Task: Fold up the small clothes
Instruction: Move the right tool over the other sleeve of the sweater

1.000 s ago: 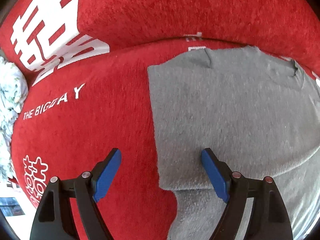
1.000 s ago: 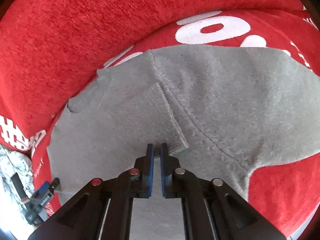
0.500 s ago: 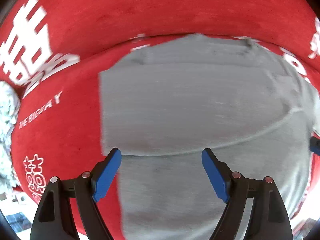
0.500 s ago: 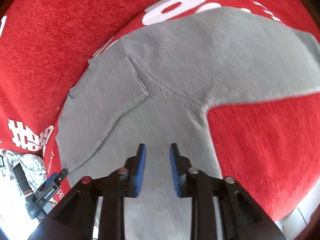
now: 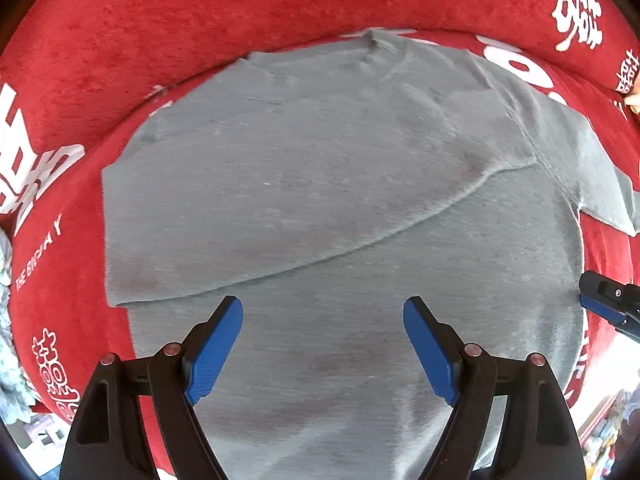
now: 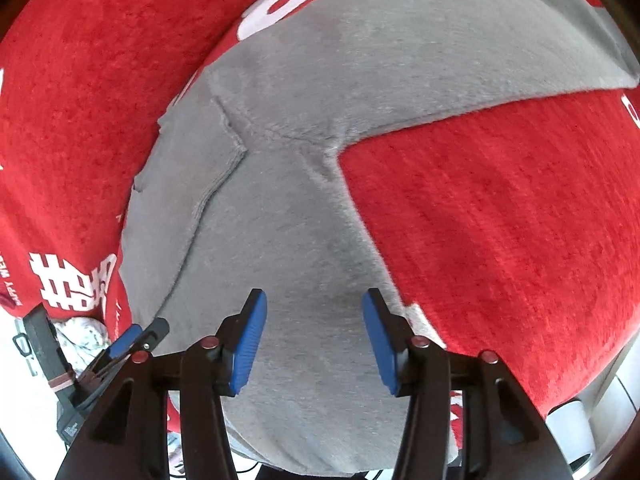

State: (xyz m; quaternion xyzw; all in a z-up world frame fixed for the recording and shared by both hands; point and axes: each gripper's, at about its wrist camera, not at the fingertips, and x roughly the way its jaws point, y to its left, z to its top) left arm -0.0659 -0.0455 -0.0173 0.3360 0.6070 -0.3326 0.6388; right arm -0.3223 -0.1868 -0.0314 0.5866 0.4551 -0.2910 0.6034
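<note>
A small grey knit sweater (image 5: 320, 184) lies flat on a red cover. Its left sleeve is folded across the chest, with the fold edge running diagonally. Its right sleeve (image 6: 460, 52) stretches out to the far right in the right wrist view. My left gripper (image 5: 323, 344) is open and empty above the sweater's lower body. My right gripper (image 6: 313, 336) is open and empty above the sweater's body (image 6: 288, 240), near its right side edge. The right gripper's tip shows at the right edge of the left wrist view (image 5: 612, 300).
The red cover (image 5: 240, 8) with white printed characters drapes the seat and its raised back. A pale patterned cloth (image 5: 6, 320) lies at the far left edge. The left gripper shows at the lower left of the right wrist view (image 6: 120, 352).
My right gripper has opened, letting go of the folded sleeve, and drawn back. My left gripper stayed open and moved back and right, bringing the whole sweater into view.
</note>
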